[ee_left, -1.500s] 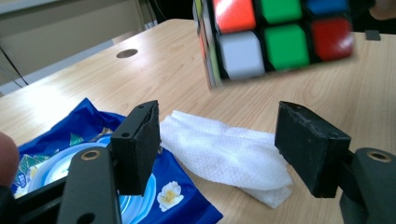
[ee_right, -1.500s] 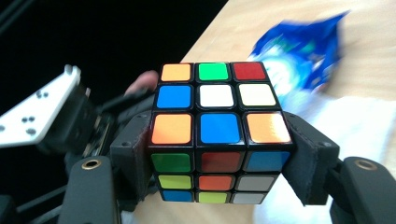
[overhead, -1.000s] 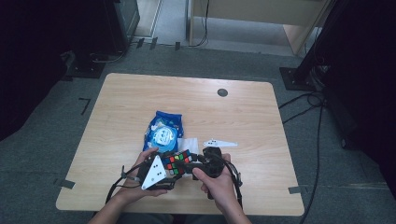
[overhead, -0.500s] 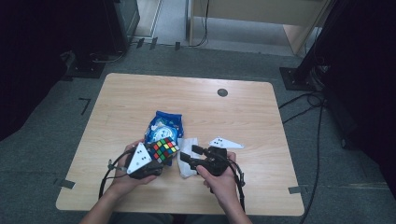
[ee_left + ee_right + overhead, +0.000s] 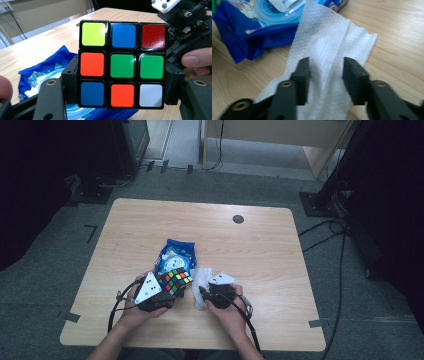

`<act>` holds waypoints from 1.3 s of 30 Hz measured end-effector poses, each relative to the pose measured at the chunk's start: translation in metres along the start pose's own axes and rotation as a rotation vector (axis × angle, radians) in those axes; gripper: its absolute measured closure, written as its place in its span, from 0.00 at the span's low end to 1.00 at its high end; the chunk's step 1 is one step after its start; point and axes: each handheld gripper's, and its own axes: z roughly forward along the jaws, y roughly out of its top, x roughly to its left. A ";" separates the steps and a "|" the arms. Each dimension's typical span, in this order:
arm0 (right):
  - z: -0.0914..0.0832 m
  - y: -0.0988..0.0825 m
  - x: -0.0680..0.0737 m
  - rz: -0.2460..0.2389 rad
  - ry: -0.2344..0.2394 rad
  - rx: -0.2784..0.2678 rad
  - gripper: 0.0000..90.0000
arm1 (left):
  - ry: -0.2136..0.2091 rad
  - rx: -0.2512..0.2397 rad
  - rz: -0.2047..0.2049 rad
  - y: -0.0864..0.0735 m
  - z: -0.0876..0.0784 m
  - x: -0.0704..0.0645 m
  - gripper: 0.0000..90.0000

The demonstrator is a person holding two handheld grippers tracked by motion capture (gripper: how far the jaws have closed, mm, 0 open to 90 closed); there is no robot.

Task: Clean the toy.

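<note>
We see a scrambled cube (image 5: 122, 63), black-framed with coloured stickers, held upright above the table between the left gripper's jaws, and a white, crumpled wipe (image 5: 329, 52) lying flat on the wood just beside a blue packet, with the right gripper's jaws astride it.

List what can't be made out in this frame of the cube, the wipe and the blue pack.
- Cube, left gripper view: one face shows; the left gripper's pads cover its sides.
- Wipe, right gripper view: its near end is cut off by the bottom edge and blurred, so whether the right gripper pinches a fold is unclear.
- Blue pack, high view: print too small to read; the cube covers its near end.
</note>
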 end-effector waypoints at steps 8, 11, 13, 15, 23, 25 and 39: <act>-0.018 0.004 -0.014 0.130 0.105 -0.048 0.99 | -0.032 0.014 0.004 -0.001 0.005 -0.006 0.37; -0.037 0.015 -0.010 0.155 0.171 -0.178 0.99 | -0.049 0.026 0.013 -0.003 0.008 -0.011 0.37; -0.051 0.023 -0.006 0.163 0.210 -0.254 0.99 | -0.061 0.034 0.025 -0.003 0.011 -0.015 0.37; -0.059 0.027 -0.001 0.173 0.254 -0.281 0.99 | -0.079 0.036 0.032 -0.003 0.013 -0.020 0.37; -0.066 0.034 0.017 0.171 0.348 -0.295 0.99 | -0.111 0.040 0.055 -0.002 0.017 -0.030 0.37; -0.067 0.036 0.021 0.173 0.385 -0.298 0.99 | -0.110 0.040 0.053 -0.003 0.017 -0.029 0.37; -0.065 0.029 0.008 0.198 0.382 -0.258 0.99 | -0.061 -0.032 -0.012 0.005 -0.003 -0.004 0.38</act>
